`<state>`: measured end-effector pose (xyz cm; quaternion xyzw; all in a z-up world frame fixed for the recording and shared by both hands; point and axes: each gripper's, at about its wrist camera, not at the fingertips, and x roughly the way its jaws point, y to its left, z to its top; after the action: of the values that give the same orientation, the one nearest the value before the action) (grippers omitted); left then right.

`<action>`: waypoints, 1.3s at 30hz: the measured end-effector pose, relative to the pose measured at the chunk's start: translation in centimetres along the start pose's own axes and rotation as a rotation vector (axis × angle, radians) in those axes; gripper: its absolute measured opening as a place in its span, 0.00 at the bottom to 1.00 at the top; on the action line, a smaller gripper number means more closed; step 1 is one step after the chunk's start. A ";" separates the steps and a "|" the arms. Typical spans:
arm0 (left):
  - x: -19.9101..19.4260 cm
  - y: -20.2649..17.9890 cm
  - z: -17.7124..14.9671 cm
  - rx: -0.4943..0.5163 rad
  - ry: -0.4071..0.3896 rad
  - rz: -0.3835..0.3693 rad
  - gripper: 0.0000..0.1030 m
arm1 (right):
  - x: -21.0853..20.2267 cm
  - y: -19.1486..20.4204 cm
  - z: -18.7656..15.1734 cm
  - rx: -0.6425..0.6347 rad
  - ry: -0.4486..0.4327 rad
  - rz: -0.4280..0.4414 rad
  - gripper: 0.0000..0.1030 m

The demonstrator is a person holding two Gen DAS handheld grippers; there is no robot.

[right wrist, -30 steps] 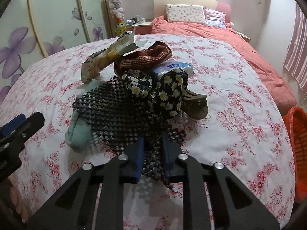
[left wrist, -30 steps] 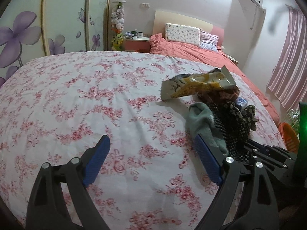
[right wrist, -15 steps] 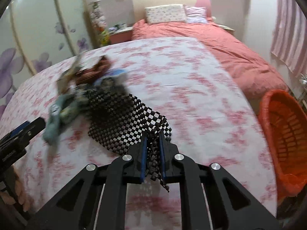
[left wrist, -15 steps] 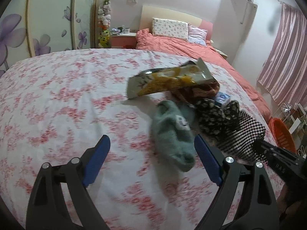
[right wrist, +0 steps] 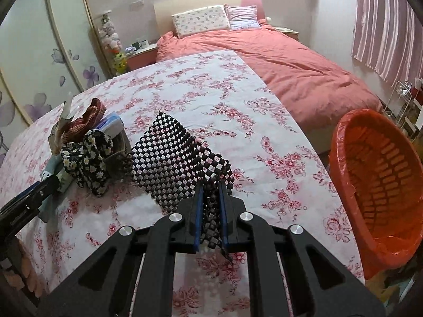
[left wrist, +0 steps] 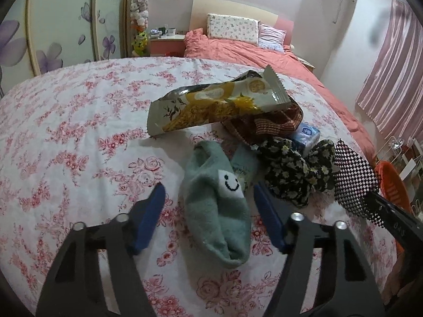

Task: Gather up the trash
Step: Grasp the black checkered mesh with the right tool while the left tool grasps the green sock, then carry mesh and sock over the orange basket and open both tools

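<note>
right gripper (right wrist: 210, 211) pinches limp chequered mesh mat (right wrist: 174, 158).

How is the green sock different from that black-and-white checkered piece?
The green sock is plain and fuzzy with a smiley face; the checkered mesh is black-and-white openwork. The sock lies loose between the closing left tool; the mesh is pinched in the right tool. Both are soft and rest on the floral cloth.

home bedroom (bed (right wrist: 277, 60); pillows (right wrist: 201, 19))
</note>
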<state>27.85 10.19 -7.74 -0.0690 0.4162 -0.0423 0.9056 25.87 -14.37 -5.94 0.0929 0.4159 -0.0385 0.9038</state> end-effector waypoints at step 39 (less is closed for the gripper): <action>-12.1 -6.9 1.0 0.081 -0.194 -0.186 0.14 | -10.9 -4.9 1.1 0.091 -0.278 -0.012 0.11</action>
<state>20.66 5.12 3.06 -0.0742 0.3163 -0.1360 0.9359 18.88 -19.47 2.43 0.1250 0.2853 -0.0751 0.9473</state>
